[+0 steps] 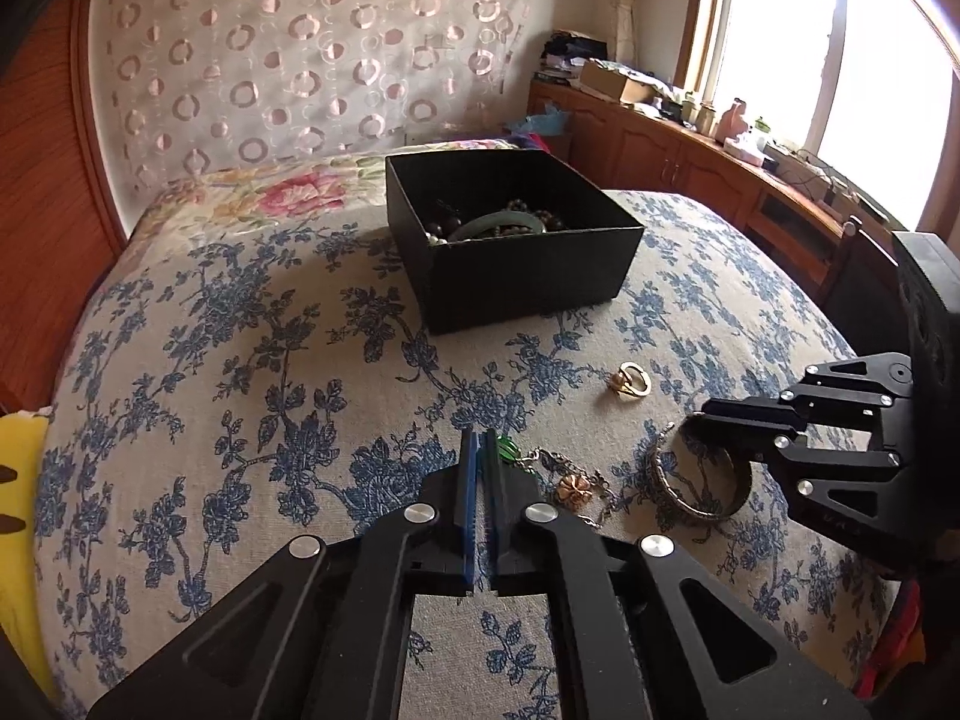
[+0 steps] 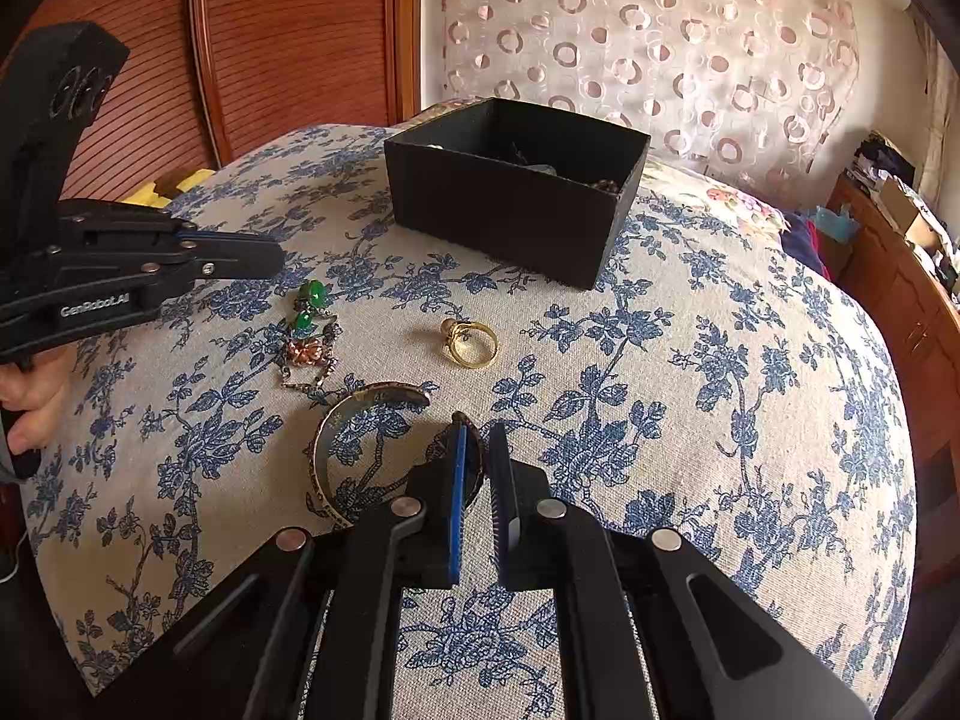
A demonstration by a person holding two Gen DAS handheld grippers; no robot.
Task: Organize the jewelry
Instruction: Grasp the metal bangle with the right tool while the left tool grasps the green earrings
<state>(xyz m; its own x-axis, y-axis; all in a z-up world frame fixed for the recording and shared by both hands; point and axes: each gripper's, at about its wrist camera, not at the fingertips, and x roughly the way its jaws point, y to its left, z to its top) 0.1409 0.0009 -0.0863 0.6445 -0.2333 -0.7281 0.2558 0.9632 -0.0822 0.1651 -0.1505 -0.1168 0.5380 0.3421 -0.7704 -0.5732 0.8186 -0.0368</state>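
Closest to your lens, your left tongs (image 1: 483, 450) sit pressed together, the blue pads nearly touching with nothing between them, their tips just beside the green-stoned necklace (image 1: 543, 468) that lies on the bed (image 1: 240, 360). That necklace trails to the right into a copper-coloured flower piece and a thin chain. Your right tongs (image 2: 478, 438) stand with a narrow gap between the pads, straddling the near edge of the patterned cuff bangle (image 2: 360, 450); the left pad lies inside the band and the right pad outside it, but you cannot tell from either view whether they are actually pinching it. The bangle rests flat on the blue-flowered bedspread, open side turned toward the gold ring (image 2: 471, 342), which lies a little farther on, apart from both the bangle and the necklace. Beyond the ring sits the black box (image 1: 528, 276), open at the top, holding dark bead strands, a pale green bangle and some pearls. From the right wrist view, your left hand (image 2: 33, 402) shows at the frame's left edge, gripping its tool's handle, with the left tongs pointing toward the green stones.
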